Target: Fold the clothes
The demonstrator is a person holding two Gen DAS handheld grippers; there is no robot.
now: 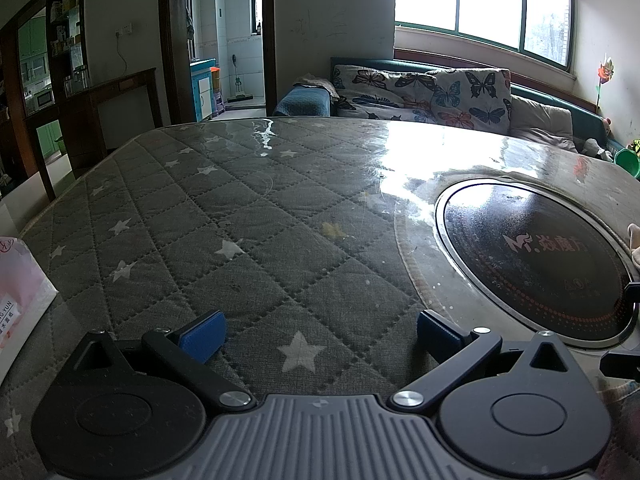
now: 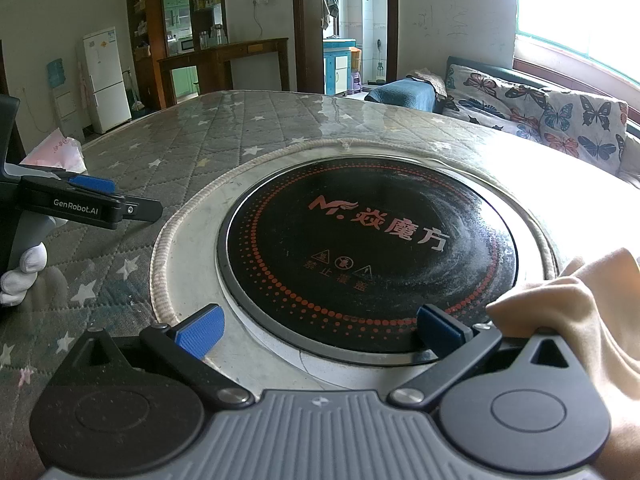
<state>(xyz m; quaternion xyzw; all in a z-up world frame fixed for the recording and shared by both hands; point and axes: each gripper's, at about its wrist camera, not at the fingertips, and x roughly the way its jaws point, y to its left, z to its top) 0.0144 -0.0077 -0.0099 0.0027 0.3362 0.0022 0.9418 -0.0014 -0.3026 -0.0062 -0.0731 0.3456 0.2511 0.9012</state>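
A cream garment (image 2: 592, 300) lies bunched at the table's right side. It rests against the outside of my right gripper's right finger, and only a sliver of the garment (image 1: 634, 240) shows in the left wrist view. My right gripper (image 2: 320, 332) is open over the near rim of the round black cooktop (image 2: 372, 248), with nothing between its blue pads. My left gripper (image 1: 320, 336) is open too, low over the grey star-quilted table cover (image 1: 240, 220), and holds nothing. From the right wrist view the left gripper (image 2: 120, 196) appears at far left, held by a white-gloved hand (image 2: 24, 272).
The cooktop (image 1: 536, 268) is set into the table under a shiny clear sheet. A pink-and-white paper pack (image 1: 20, 292) sits at the table's left edge. Behind the table are a sofa with butterfly cushions (image 1: 432, 92), a wooden counter (image 2: 224, 60) and a white fridge (image 2: 106, 80).
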